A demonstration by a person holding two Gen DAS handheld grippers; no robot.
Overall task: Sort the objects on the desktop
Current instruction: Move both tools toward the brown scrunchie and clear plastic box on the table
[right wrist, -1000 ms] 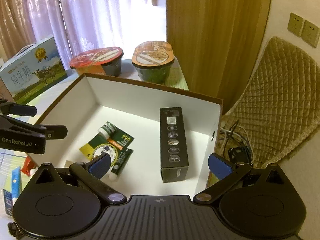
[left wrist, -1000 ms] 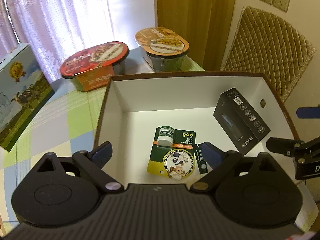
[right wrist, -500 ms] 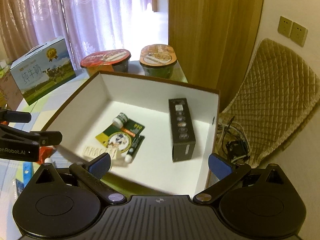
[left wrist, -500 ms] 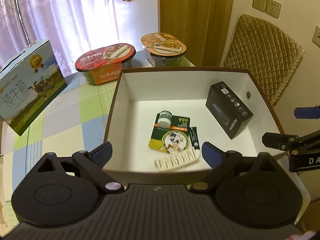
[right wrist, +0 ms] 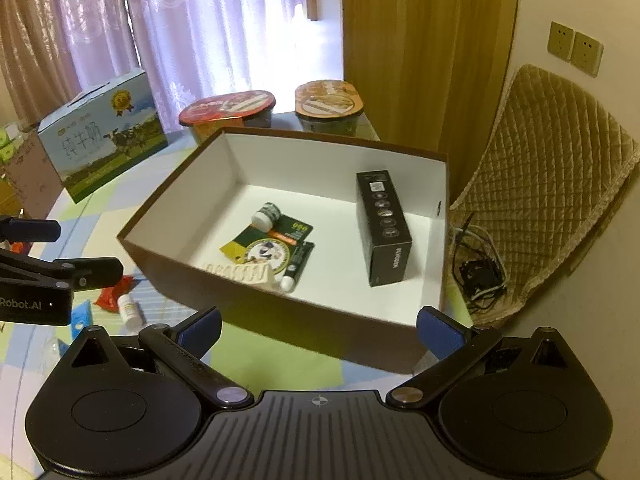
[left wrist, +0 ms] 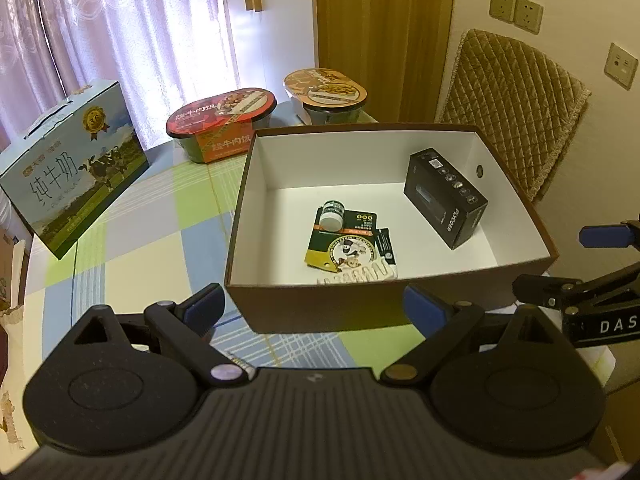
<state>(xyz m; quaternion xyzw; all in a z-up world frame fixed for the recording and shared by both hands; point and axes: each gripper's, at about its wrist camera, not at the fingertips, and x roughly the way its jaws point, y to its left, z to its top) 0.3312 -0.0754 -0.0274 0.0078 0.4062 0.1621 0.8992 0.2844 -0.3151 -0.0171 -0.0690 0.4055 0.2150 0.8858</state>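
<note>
A brown box with a white inside (left wrist: 240,204) (right wrist: 168,196) stands on the checked tablecloth. It holds a black carton (left wrist: 444,196) (right wrist: 384,224), a green ointment card (left wrist: 344,240) (right wrist: 272,240), a small jar (left wrist: 333,214) (right wrist: 266,214), a black tube (right wrist: 298,262) and a white comb (left wrist: 356,274) (right wrist: 236,272). My left gripper (left wrist: 316,306) is open and empty, just before the box's near wall. My right gripper (right wrist: 318,326) is open and empty, before the box's near right corner.
Two lidded meal bowls (left wrist: 224,116) (left wrist: 326,90) and a milk carton (left wrist: 72,164) stand behind and left of the box. A small white bottle (right wrist: 130,310), a red wrapper (right wrist: 112,294) and blue packets (right wrist: 80,316) lie left of the box. A quilted chair (right wrist: 552,176) stands right.
Both grippers have pulled back and up from over the box, open and empty. The white comb has come into view inside the box near its front wall.
</note>
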